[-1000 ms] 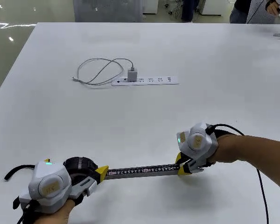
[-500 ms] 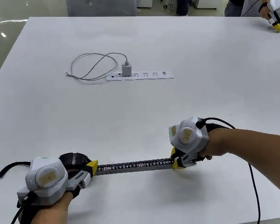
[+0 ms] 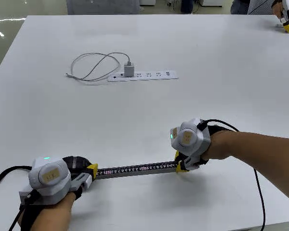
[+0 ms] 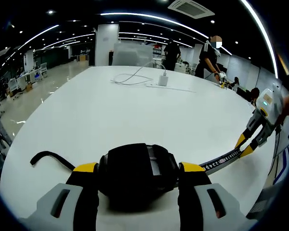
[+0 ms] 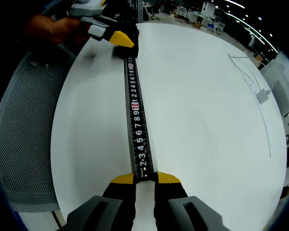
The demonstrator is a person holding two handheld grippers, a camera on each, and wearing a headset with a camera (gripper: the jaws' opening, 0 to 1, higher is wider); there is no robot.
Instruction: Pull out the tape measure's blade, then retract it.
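White table [image 3: 221, 86], glossy, wide. Mid-table, left of centre: white strip [image 3: 149, 75] lies flat, approx parallel w/ far edge. Charger [image 3: 129, 70] is plugged in upright at its left end. Grey cable [image 3: 94, 67] runs from charger in loose loops on the surface, just left of strip. Near edge, left: black tape [image 3: 77, 163] sits on the surface, strap [image 3: 7, 172] trailing flat to the left. Blade [image 3: 135, 169] stretches right along near edge, low over surface; contact can't be told.

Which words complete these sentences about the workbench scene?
The tape measure case is held by the ____ claw. The right claw is shut on its numbered ____. A white charger is plugged into the power ____.
Missing words: left, blade, strip.
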